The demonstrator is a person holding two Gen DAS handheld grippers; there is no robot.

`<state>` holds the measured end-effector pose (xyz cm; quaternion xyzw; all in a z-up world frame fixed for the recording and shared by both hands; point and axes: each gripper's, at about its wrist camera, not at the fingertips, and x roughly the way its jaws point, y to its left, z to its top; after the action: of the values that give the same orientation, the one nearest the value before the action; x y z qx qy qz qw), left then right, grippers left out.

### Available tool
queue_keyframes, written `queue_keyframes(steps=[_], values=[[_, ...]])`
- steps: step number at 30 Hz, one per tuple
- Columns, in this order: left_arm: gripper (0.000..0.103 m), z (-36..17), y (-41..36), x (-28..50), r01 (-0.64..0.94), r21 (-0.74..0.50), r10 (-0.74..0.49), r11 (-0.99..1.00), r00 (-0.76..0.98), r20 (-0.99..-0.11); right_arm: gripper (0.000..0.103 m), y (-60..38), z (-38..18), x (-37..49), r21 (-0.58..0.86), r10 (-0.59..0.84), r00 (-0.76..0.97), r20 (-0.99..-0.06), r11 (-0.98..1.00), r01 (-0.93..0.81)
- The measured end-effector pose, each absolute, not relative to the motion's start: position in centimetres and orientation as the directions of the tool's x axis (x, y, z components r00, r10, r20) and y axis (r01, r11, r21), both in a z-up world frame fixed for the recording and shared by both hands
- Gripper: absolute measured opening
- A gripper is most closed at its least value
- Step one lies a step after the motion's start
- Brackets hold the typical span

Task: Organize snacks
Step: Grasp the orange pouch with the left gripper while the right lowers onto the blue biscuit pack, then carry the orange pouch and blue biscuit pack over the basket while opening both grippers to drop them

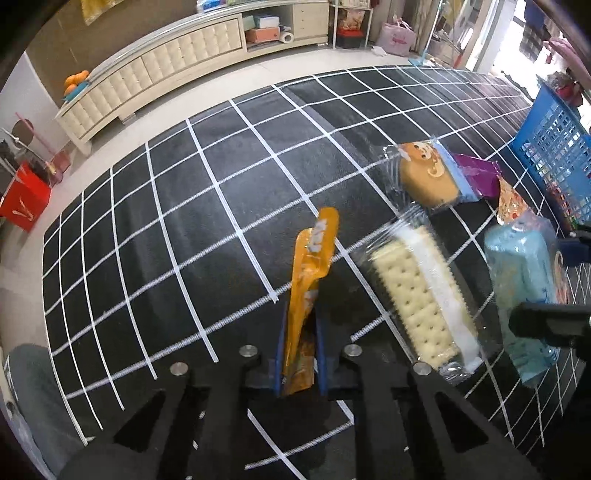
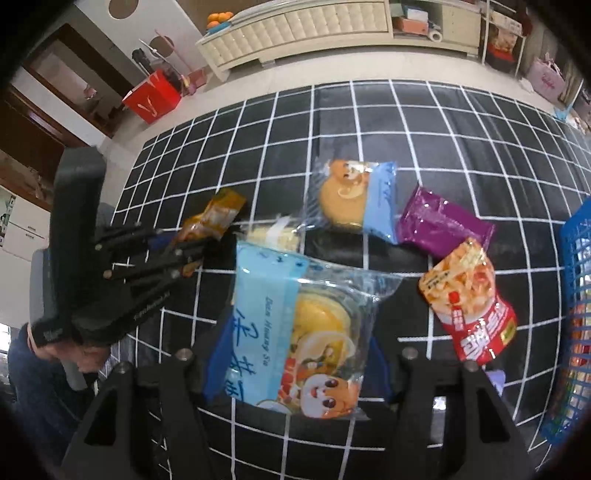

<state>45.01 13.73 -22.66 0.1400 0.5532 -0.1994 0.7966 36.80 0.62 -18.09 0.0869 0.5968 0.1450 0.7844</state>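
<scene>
My left gripper is shut on a thin orange snack packet, held on edge above the black gridded mat; both also show in the right wrist view, where the packet points right. My right gripper is shut on a light blue egg-yolk pastry pack, lifted off the mat; the pack shows at the right of the left wrist view. On the mat lie a cracker pack, a cartoon-bear pastry pack, a purple packet and a red noodle-snack packet.
A blue plastic basket stands at the mat's right edge, also in the left wrist view. Beyond the mat are a cream TV cabinet, a red box and a pink bag on the floor.
</scene>
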Motion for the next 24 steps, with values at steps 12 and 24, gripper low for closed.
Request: queue_keyframes(steps=[12, 24], values=[[0.006, -16.7, 13.7, 37.8, 0.444, -0.014, -0.196, 0.896, 0.366, -0.91, 0.067, -0.8, -12.4, 33.2, 0.298, 0.332, 0.327, -0.885, 0.943, -0.15], [0.006, -8.0, 7.5, 30.3, 0.451, 0.037, -0.199, 0.892, 0.463, -0.864, 0.067, -5.6, -4.4, 26.3, 0.314, 0.361, 0.445, -0.819, 0.933, -0.178]])
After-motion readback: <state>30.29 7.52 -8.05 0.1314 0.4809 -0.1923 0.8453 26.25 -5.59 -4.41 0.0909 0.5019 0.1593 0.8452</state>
